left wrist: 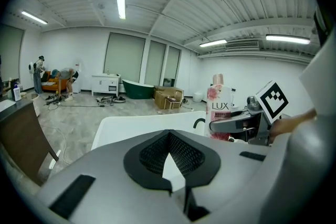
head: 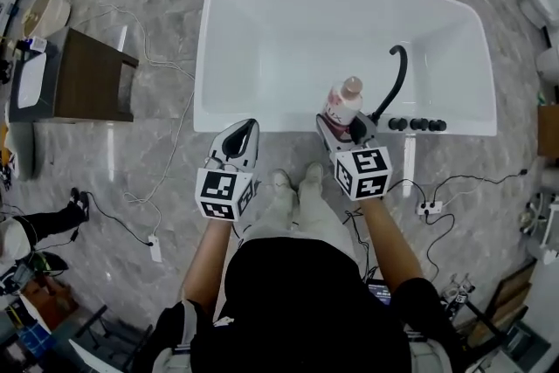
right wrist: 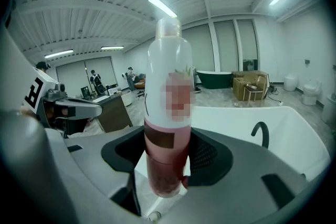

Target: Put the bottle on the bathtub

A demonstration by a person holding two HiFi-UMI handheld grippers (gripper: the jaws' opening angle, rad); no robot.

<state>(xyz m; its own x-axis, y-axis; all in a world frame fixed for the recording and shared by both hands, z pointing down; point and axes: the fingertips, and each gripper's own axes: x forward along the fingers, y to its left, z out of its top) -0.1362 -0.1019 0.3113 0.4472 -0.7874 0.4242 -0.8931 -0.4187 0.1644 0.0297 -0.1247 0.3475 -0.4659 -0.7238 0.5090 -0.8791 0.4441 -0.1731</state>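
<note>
Overall: a person stands at the near long side of a white bathtub [head: 262, 120] with a gripper in each hand, both reaching forward over the tub's edge.
Right gripper [head: 337, 121]: its jaws are parted only as wide as the bottle and press on the bottle's lower half from both sides.
Bottle [head: 343, 100]: upright between the right gripper's jaws, cap up. It has a white upper body, a pink lower part and a floral label. It sits over the tub's near rim. Whether its base touches the rim cannot be told.
Left gripper [head: 248, 128]: its jaws are closed together with nothing between them. It sits level with the right gripper, apart from it and well clear of the bottle.
Tap [head: 398, 76]: a black curved spout just right of the right gripper, rising from the same rim.
Knobs [head: 417, 125]: a short row of black knobs on the rim, right of the tap.
Cabinet [head: 87, 76]: a dark wooden unit on the floor, well to the left of the left gripper.
Power strip [head: 427, 208]: on the grey floor, right of and behind the right gripper, with cables trailing from it.
Left gripper view: the bottle [left wrist: 219, 113] shows ahead to the right, held by the right gripper [left wrist: 239, 124], with the tub beyond.
</note>
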